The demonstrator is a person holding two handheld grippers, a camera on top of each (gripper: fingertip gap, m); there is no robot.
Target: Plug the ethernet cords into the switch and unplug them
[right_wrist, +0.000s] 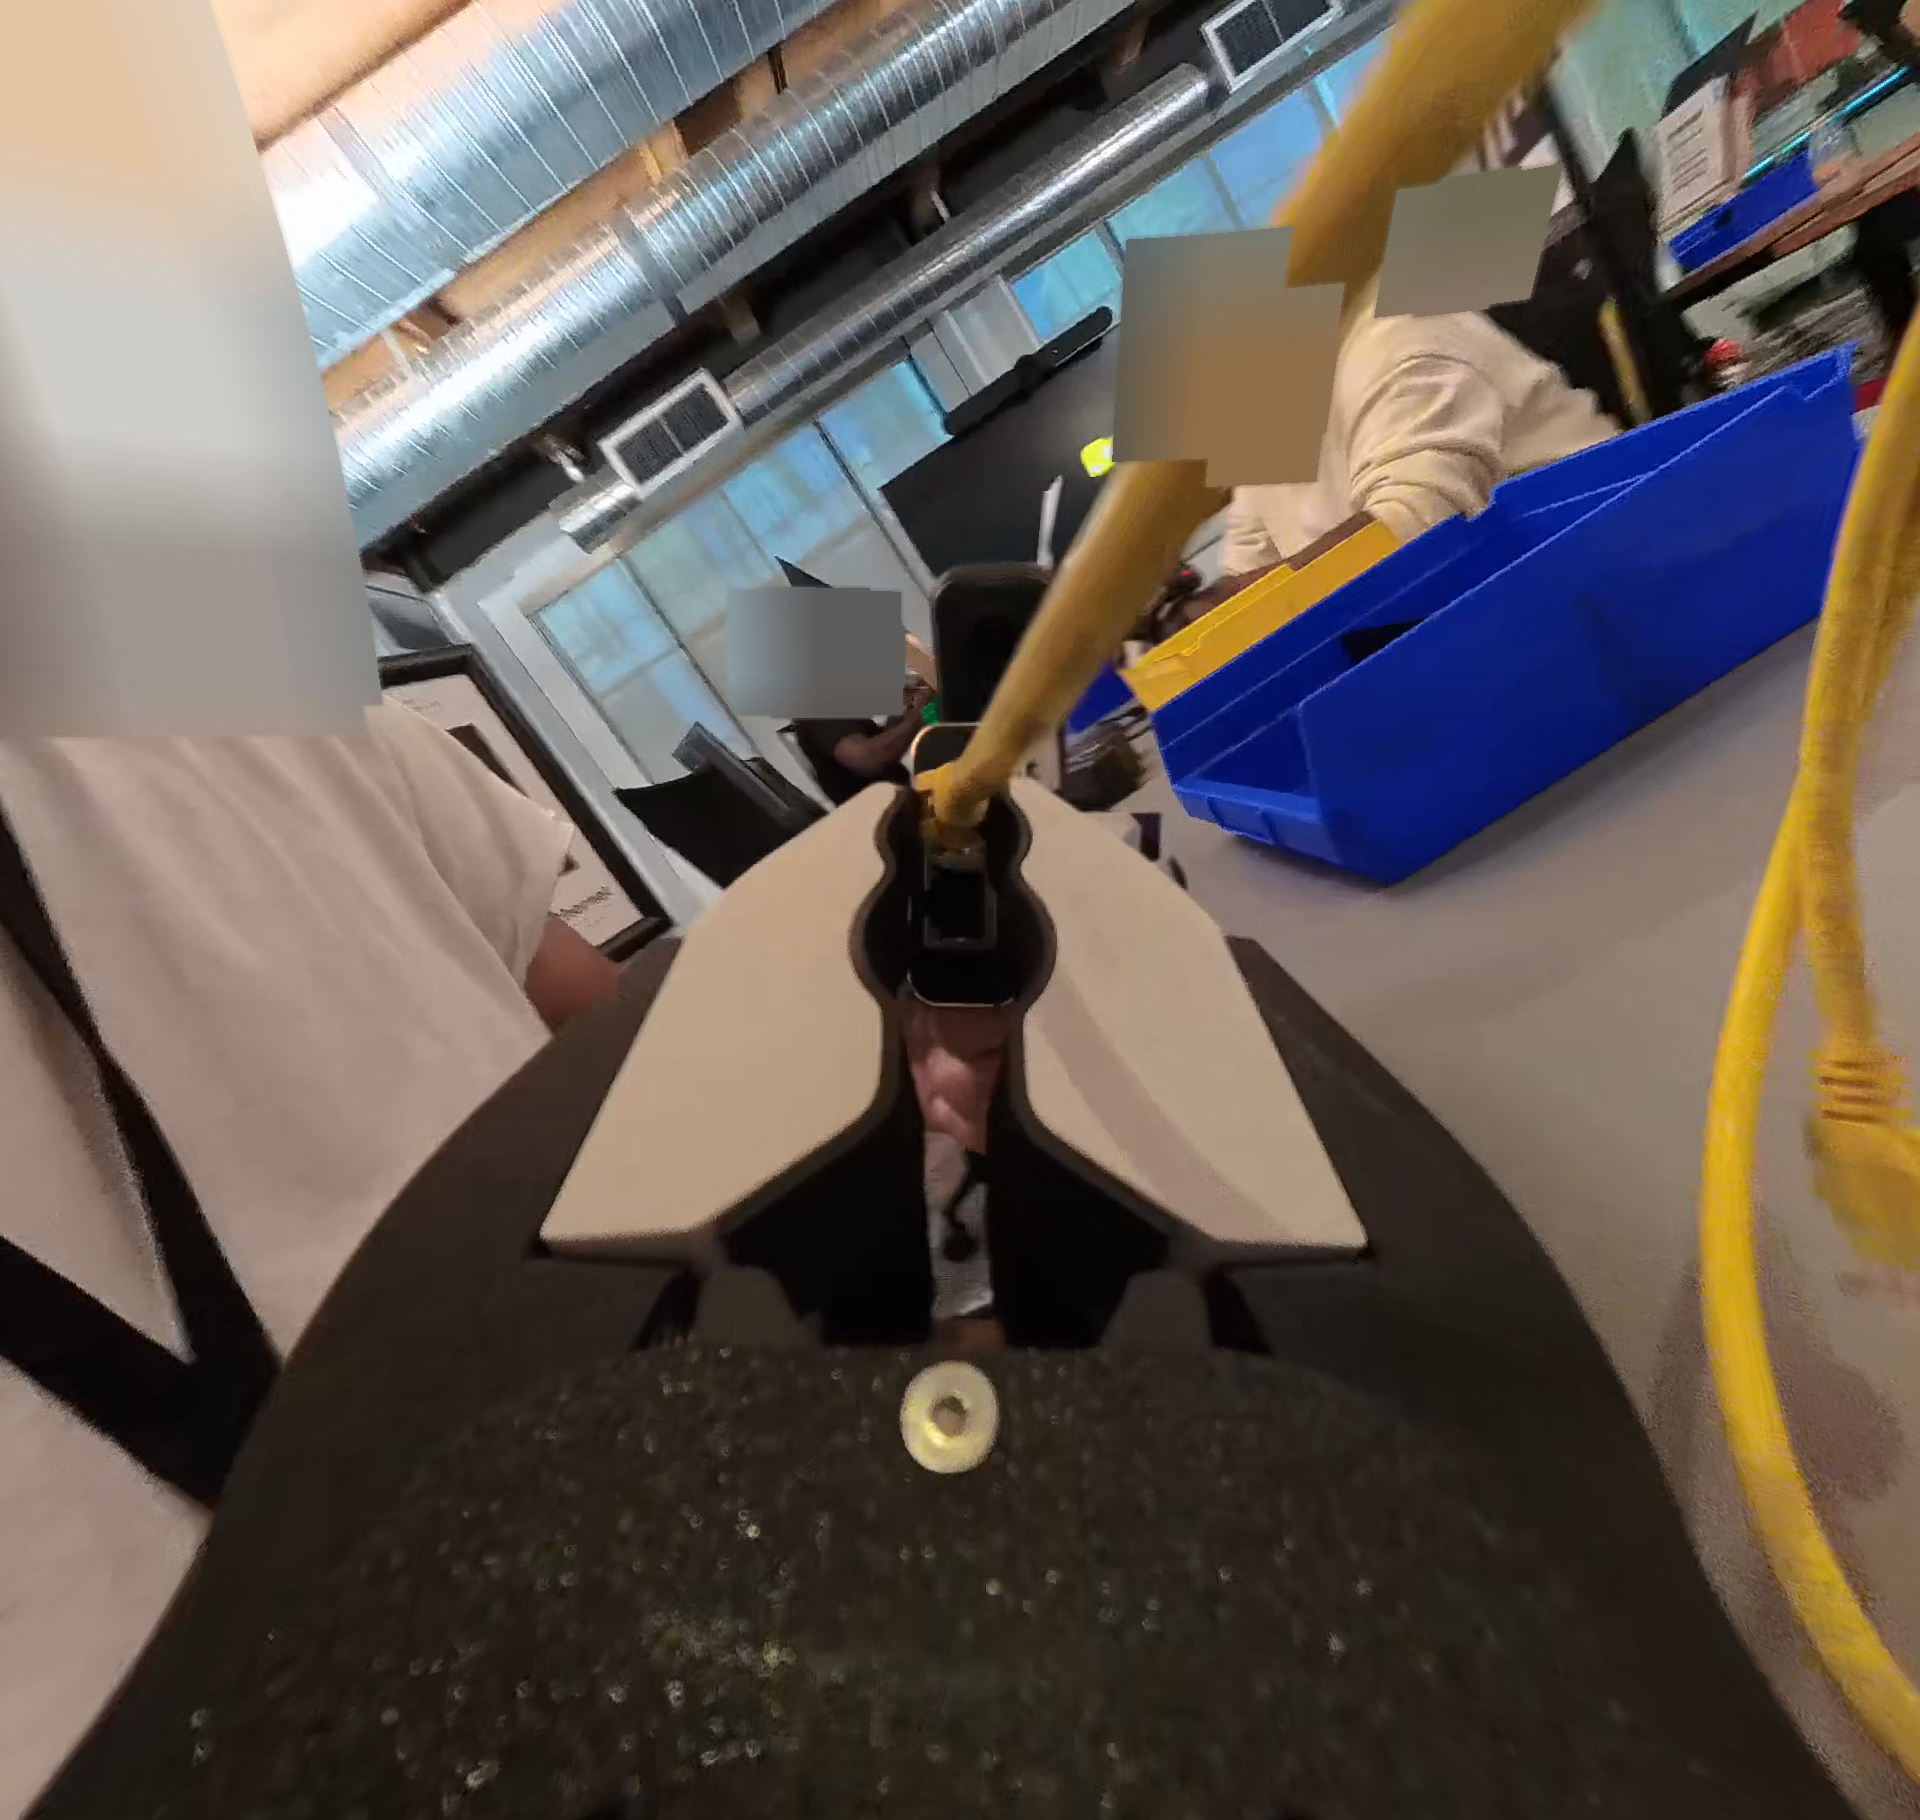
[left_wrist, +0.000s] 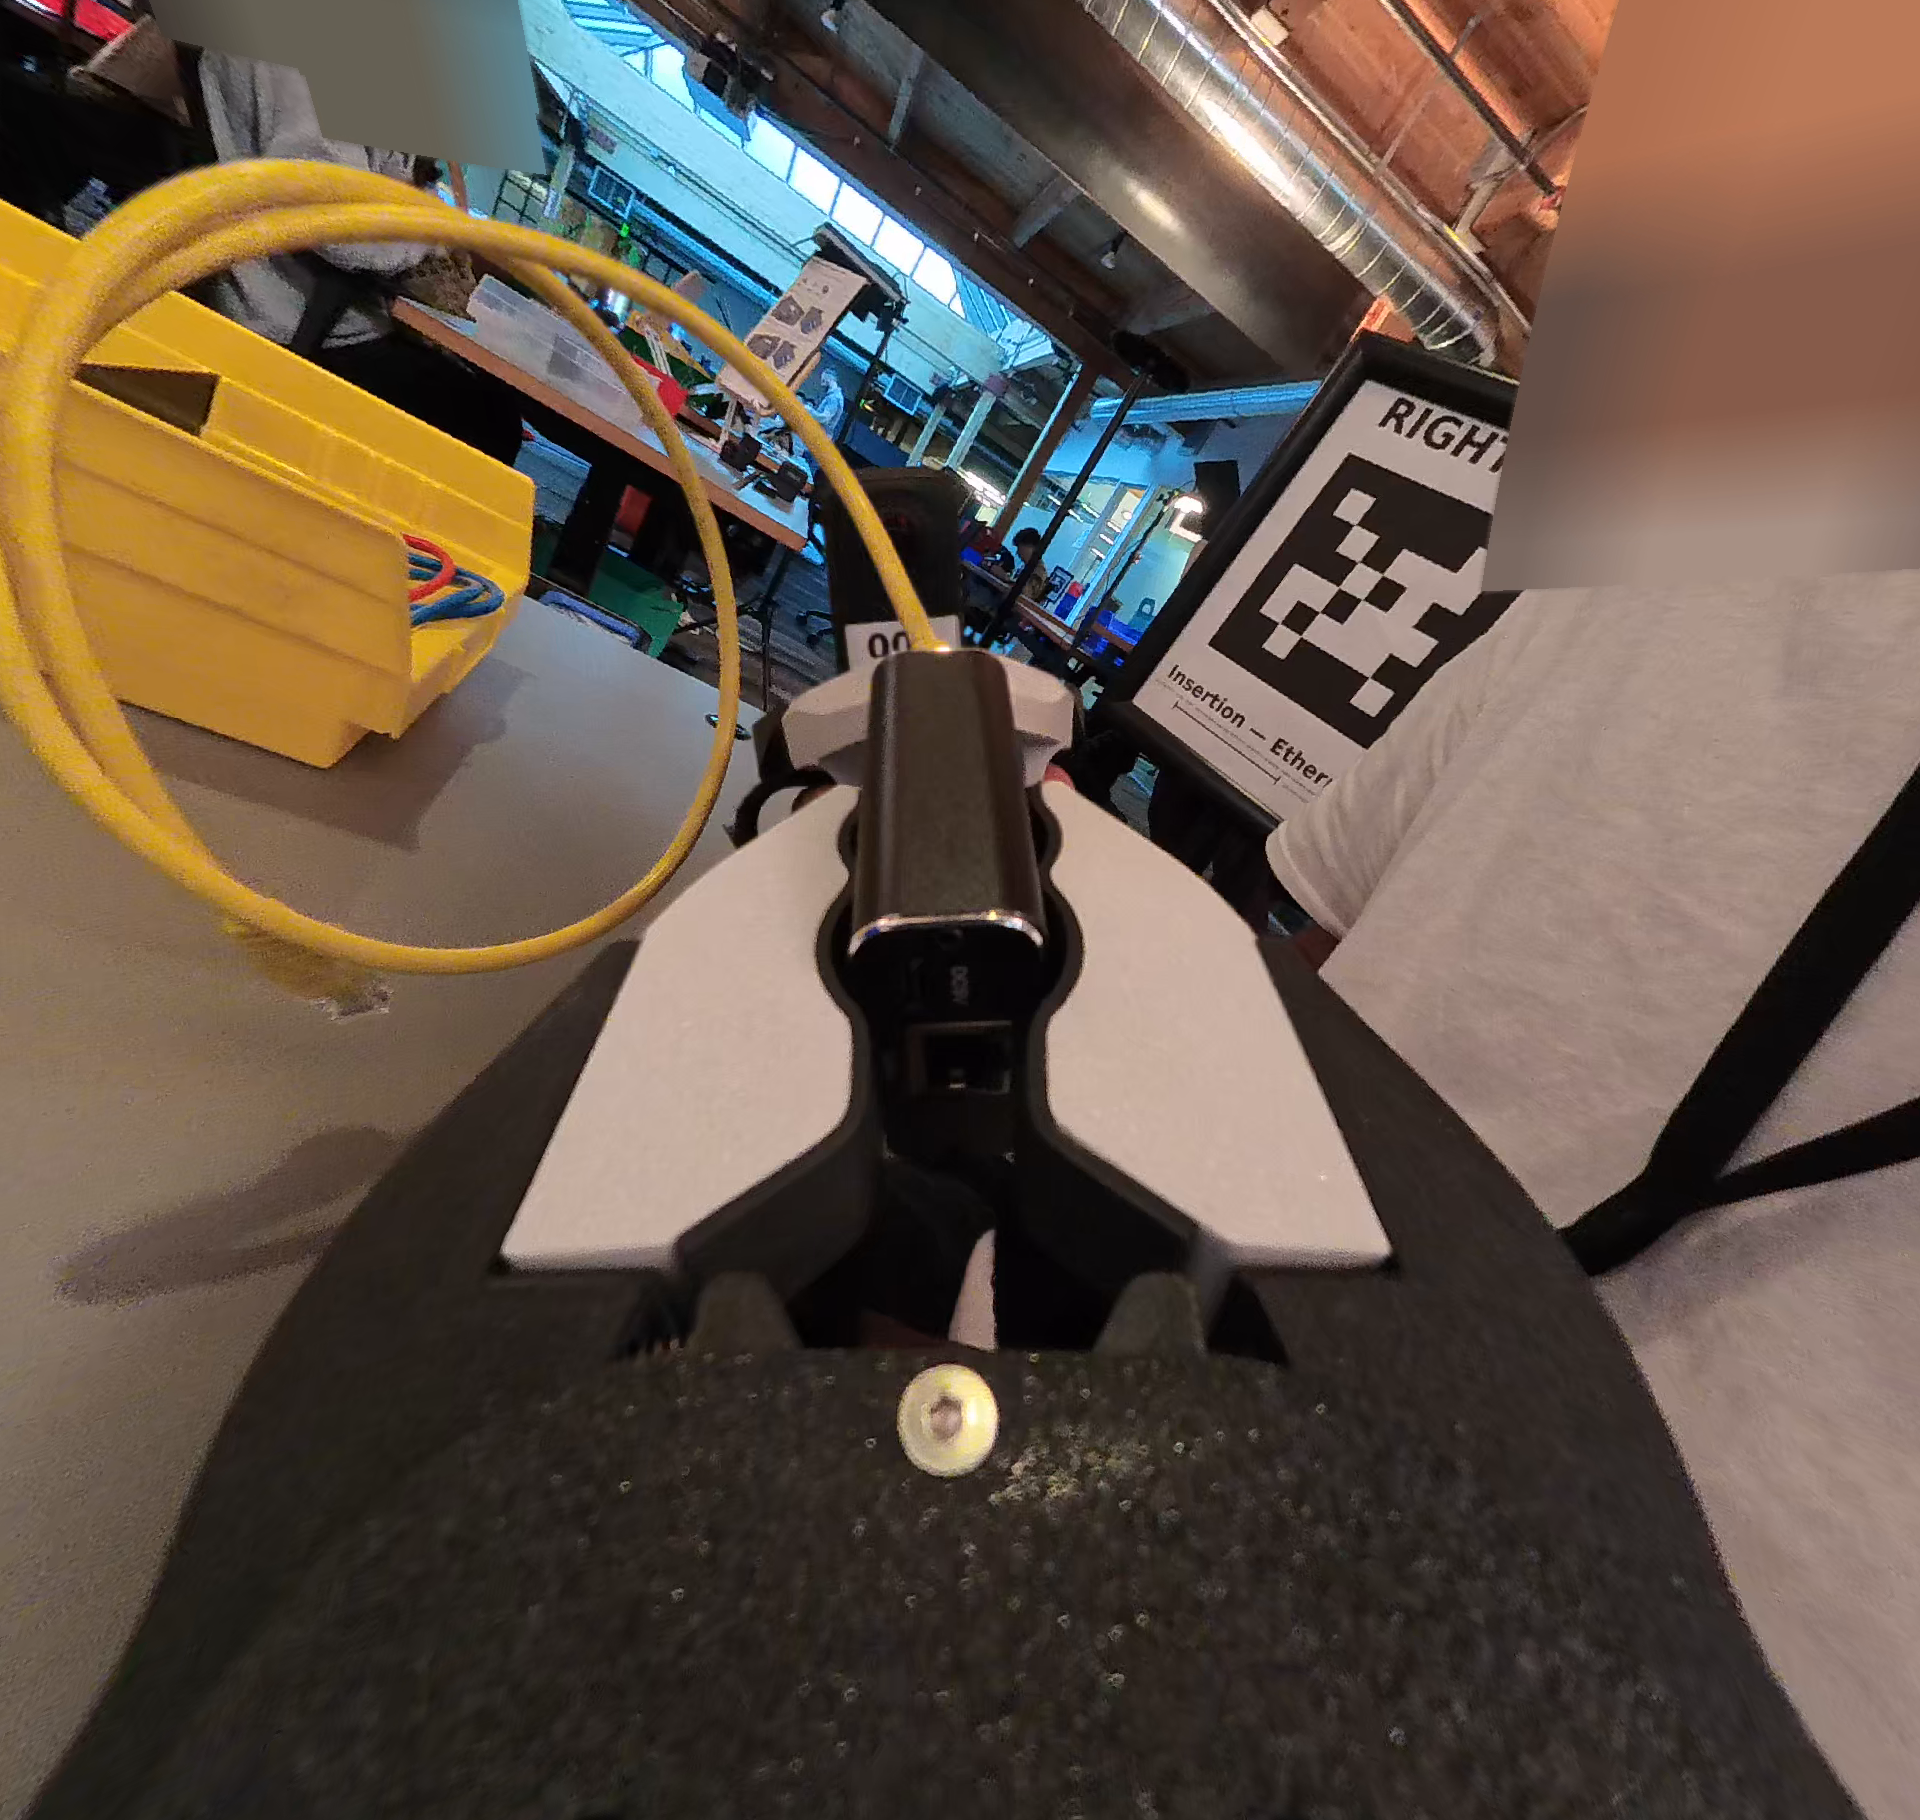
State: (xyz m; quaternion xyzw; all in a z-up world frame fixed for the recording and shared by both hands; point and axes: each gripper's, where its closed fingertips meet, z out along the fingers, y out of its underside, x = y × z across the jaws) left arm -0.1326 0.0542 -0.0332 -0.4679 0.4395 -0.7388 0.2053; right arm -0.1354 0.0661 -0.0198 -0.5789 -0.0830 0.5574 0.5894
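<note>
Nearest to us in both wrist views sits a black, speckled foam pad with a pale screw at its middle; beyond it two matte grey fingers with scalloped black inner edges run forward. Our left gripper (left_wrist: 951, 835) has its jaws clamped on the switch (left_wrist: 945, 814), a small black box with glossy sides and a bright metal rim. Its long axis runs straight along the fingers, and the end facing us shows an empty square port. At its far end the yellow ethernet cord (left_wrist: 343, 939) leaves the switch, sweeps up and round in a wide loop, and ends in a free plug (left_wrist: 322, 981) lying on the smooth grey table (left_wrist: 208, 1147). A yellow plastic bin (left_wrist: 260, 544) stands on that table to the left, with red and blue cords inside.

Our right gripper (right_wrist: 951, 825) has its jaws closed on the cord's plug end (right_wrist: 951, 820), right where it meets the switch (right_wrist: 951, 747); the round rubbery cord (right_wrist: 1081, 575) rises away up and to the right. Another stretch hangs blurred at the right, above the table and near a blue bin (right_wrist: 1507, 679).
</note>
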